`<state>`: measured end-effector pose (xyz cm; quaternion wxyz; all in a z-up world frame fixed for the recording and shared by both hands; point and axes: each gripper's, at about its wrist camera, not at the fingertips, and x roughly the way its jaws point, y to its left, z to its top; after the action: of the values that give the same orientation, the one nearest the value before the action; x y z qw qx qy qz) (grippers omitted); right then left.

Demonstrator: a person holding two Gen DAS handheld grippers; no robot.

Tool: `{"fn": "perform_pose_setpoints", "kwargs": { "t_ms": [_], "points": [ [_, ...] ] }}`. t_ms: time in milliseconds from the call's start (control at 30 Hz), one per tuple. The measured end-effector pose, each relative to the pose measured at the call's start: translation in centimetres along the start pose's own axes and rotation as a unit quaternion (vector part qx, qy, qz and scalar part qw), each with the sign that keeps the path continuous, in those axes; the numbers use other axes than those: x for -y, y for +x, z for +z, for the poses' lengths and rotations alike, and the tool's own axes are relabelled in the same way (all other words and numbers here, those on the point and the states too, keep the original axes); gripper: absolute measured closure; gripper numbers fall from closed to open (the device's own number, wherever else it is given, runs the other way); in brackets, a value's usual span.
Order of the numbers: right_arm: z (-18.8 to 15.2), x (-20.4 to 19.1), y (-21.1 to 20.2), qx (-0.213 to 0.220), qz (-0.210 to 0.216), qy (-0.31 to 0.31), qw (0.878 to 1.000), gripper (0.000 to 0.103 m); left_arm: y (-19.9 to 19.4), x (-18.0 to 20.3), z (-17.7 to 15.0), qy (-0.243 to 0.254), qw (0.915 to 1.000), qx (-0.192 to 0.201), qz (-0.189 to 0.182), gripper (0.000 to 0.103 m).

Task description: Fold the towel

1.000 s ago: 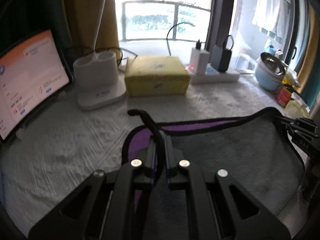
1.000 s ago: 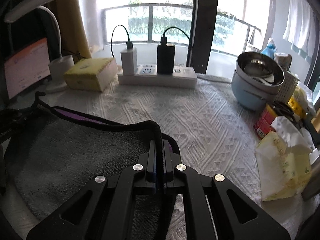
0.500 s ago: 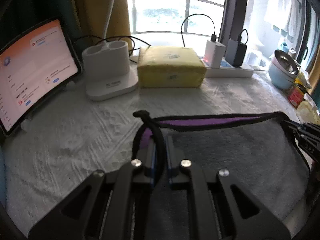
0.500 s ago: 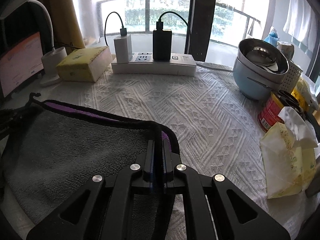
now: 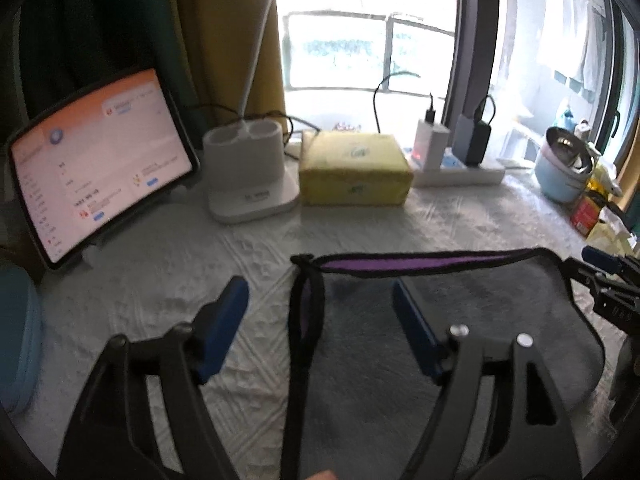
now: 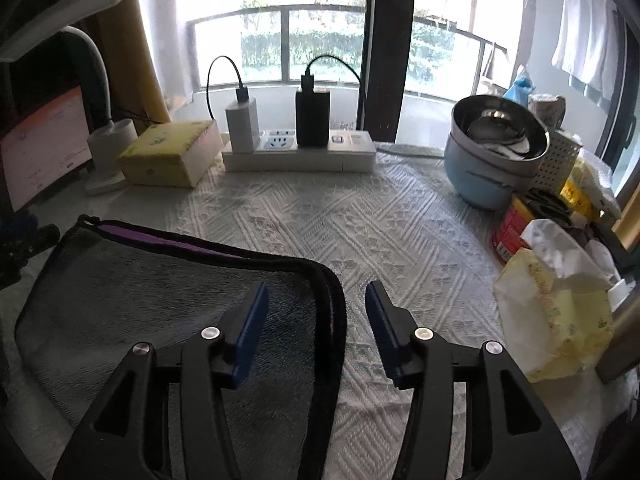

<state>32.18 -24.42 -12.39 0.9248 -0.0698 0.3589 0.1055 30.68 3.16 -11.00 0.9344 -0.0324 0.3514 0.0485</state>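
A grey towel point(image 5: 460, 320) with black trim and a purple underside lies folded on the white tablecloth; it also shows in the right wrist view point(image 6: 160, 300). My left gripper point(image 5: 320, 300) is open, its blue pads either side of the towel's left edge, holding nothing. My right gripper point(image 6: 318, 308) is open over the towel's right edge, also empty. The right gripper's fingers show at the far right of the left wrist view point(image 5: 608, 280).
A tablet point(image 5: 96, 160) stands at the left. A white lamp base point(image 5: 248, 176), a yellow tissue pack point(image 5: 354, 168) and a power strip point(image 6: 300, 152) with chargers line the back. A blue pot point(image 6: 492, 152), a red can point(image 6: 508, 236) and yellow packets point(image 6: 556, 312) crowd the right.
Both grippers were shut on the towel's black edge and have opened, letting it drop flat. Both have pulled up and back a little.
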Motion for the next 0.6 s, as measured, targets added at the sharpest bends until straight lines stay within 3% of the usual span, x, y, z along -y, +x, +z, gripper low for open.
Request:
{"fn": "perform_pose_setpoints", "kwargs": {
  "t_ms": [600],
  "points": [
    [-0.9,-0.6,-8.2,0.055,0.0,-0.003,0.999,0.049,-8.9,0.7,0.1,-0.003,0.9975,0.069,-0.016,0.025]
  ]
}}
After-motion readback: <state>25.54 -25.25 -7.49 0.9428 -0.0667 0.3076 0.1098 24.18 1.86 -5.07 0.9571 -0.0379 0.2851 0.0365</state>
